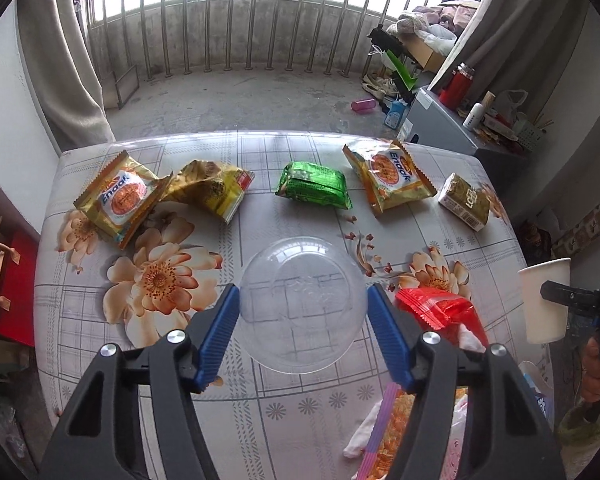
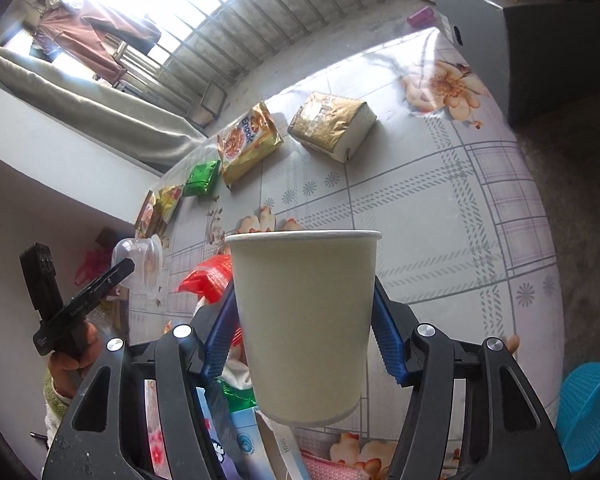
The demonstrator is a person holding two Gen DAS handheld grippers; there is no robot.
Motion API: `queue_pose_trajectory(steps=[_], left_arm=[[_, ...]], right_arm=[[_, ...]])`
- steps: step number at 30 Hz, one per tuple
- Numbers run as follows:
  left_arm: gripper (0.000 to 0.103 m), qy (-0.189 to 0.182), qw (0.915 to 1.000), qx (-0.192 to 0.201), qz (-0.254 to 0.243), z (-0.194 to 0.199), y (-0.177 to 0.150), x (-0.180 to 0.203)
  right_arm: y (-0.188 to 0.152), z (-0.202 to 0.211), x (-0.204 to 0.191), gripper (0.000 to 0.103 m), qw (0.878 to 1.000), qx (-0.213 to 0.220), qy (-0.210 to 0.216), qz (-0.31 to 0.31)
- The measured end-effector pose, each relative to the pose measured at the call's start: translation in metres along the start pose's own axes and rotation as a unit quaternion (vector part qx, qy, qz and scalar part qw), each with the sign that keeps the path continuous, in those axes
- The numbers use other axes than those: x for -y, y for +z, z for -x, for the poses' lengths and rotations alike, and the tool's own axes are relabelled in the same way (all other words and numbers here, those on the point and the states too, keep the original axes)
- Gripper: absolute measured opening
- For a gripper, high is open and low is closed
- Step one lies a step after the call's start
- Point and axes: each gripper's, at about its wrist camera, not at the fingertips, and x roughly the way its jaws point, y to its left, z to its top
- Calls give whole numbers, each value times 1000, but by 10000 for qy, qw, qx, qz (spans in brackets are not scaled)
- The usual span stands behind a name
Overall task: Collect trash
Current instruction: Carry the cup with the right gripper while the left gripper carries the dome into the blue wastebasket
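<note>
My left gripper [image 1: 303, 300] is shut on a clear plastic dome lid [image 1: 303, 305], its blue pads against both sides, held above the flowered tablecloth [image 1: 140, 360]. In the right wrist view the lid [image 2: 138, 262] hangs at the left by the other gripper. My right gripper [image 2: 304, 296] is shut on a white paper cup [image 2: 304, 320], held upright above the table; the cup shows at the right edge of the left wrist view [image 1: 546, 300]. A red wrapper [image 1: 440, 308] lies just right of the lid.
Snack packets lie across the far table: two Enaak packs [image 1: 118, 198] [image 1: 390, 178], a yellow bag [image 1: 212, 190], a green pack [image 1: 314, 185] and a gold box [image 1: 466, 202]. Wrappers and tissue [image 1: 384, 428] pile at the near right. A blue basket [image 2: 588, 412] sits off the table's right.
</note>
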Motion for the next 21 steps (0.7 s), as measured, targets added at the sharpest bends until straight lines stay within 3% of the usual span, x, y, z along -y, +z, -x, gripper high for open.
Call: queue_pose_trajectory(steps=[6,12,16,18,21], left_arm=[[64,-172,9981,523,-281,74,-5,36],[64,-1013,9875,674,-1005,134,-34,131],[64,-1748,9697,162,-1698,133,-69,231],[64,-2114,9558,-241,-2031,122,-90,286],[64,-2364,9322,-711,-2648,101,-124,374]], right_arm=[[-32,80,12,58,9972,728,108,-117],[-119,174,53,58,9877,1460,-286,-482],[-192,218,102,58,9740,1839,-604,-1177],[-231,236,134,59,9624,2037,-732,-1641],[-278,258,186,59,9401,2254,-920,-2387]])
